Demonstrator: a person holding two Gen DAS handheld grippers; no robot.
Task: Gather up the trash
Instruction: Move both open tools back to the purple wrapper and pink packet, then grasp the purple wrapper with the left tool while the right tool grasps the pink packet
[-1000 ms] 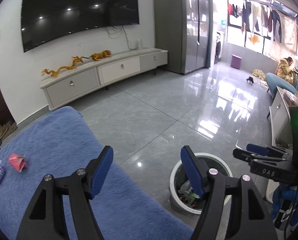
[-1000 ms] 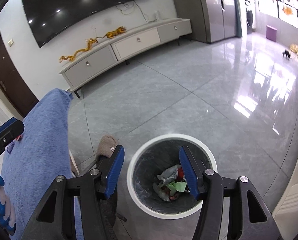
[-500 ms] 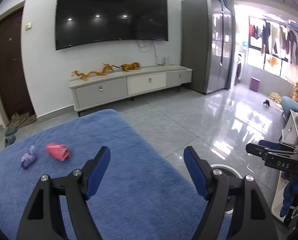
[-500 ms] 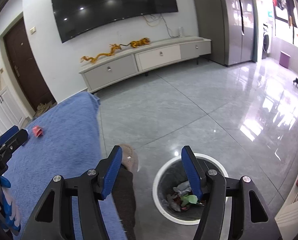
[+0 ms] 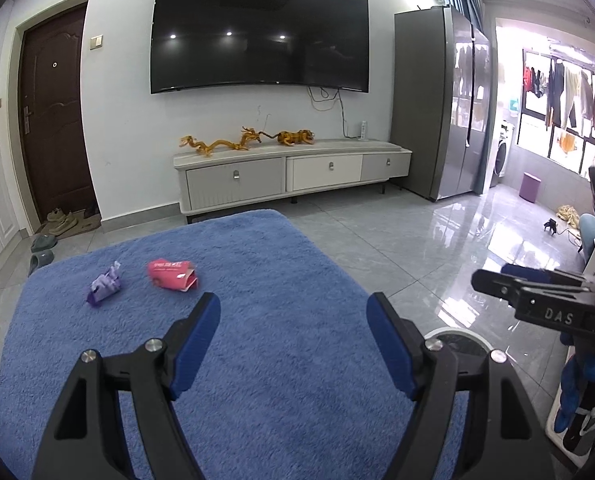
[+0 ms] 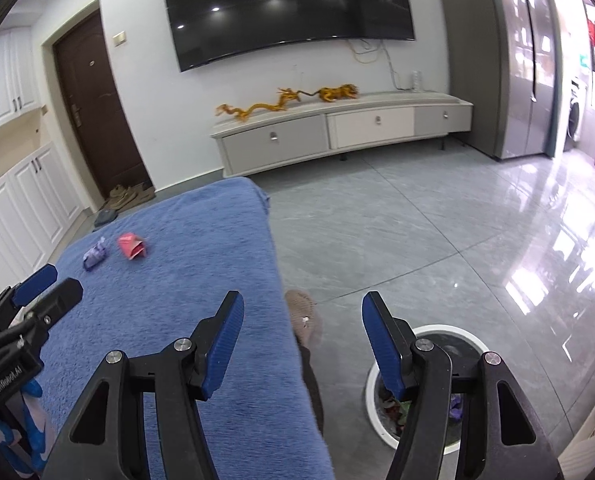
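Both grippers hang empty with jaws spread: the left gripper (image 5: pixel 293 332) over the fluffy blue blanket (image 5: pixel 257 280), where a crumpled pink wrapper (image 5: pixel 172 275) and purple wrapper (image 5: pixel 104 285) lie, the right gripper (image 6: pixel 302 344) beside the round white trash bin (image 6: pixel 437 400).

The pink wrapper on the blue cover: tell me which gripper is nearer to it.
Left. The left gripper hovers over the blue cover, just short of the pink wrapper. The right gripper hangs farther off, at the cover's edge by the trash bin.
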